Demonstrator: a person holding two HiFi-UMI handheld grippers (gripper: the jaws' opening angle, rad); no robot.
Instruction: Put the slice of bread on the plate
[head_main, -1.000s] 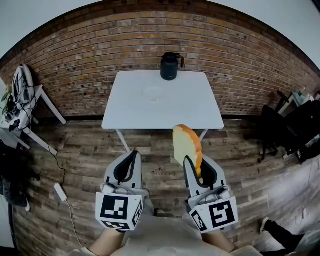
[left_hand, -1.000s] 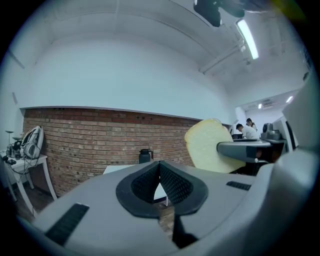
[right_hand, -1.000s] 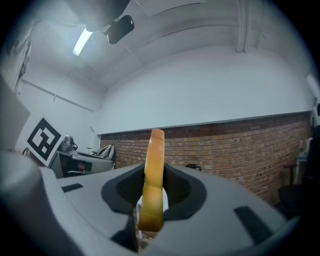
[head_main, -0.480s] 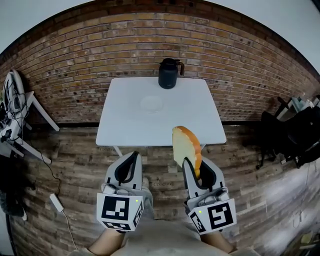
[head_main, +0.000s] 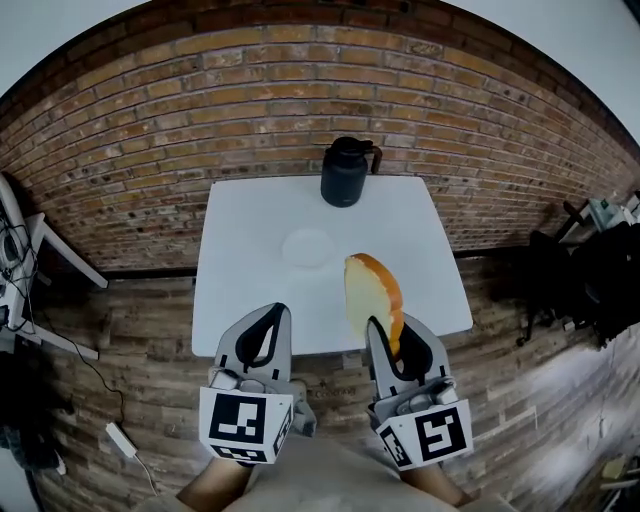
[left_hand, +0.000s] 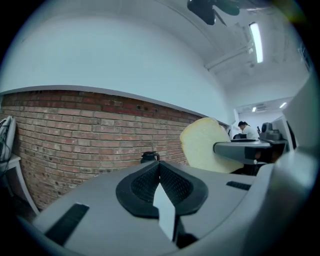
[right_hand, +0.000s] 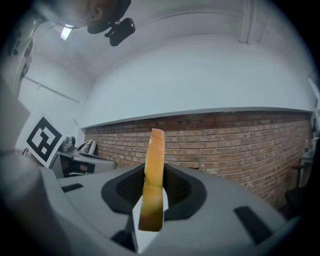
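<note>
- Slice of bread (head_main: 372, 295) is standing upright in the right gripper (head_main: 392, 338). It's pinched near its bottom end, so most of it is sticking up above the jaws with the brown crust running over the top.
- The right gripper view is showing the slice edge-on (right_hand: 152, 185). Both pads are pressing on its flat faces, and the jaws are only partly closed because the bread is filling the gap.
- My guess on why it's held on edge: gripping the flat faces is keeping a soft slice from flopping or tearing, and it's leaving the slice free to be tipped down flat.
- The left gripper (head_main: 268, 318) is doing nothing useful. Its jaws are closed together with nothing between them, and it's hanging beside the right one at about the same level, well away from the bread.
- The plate (head_main: 308, 247) is sitting around the middle of the white table (head_main: 240, 290) with nothing on it. A dark jug (head_main: 344, 172) is standing behind it at the far edge, by the brick wall (head_main: 150, 120).
- In the head view the slice of bread is showing over the near part of the table, to the right of the plate and closer to the person. It isn't touching the plate or the table, and I can't tell how high up it is.
- So the placing isn't done yet. I'm thinking it needs to go forward and a bit left, come down, and get laid flat before those jaws let go.
</note>
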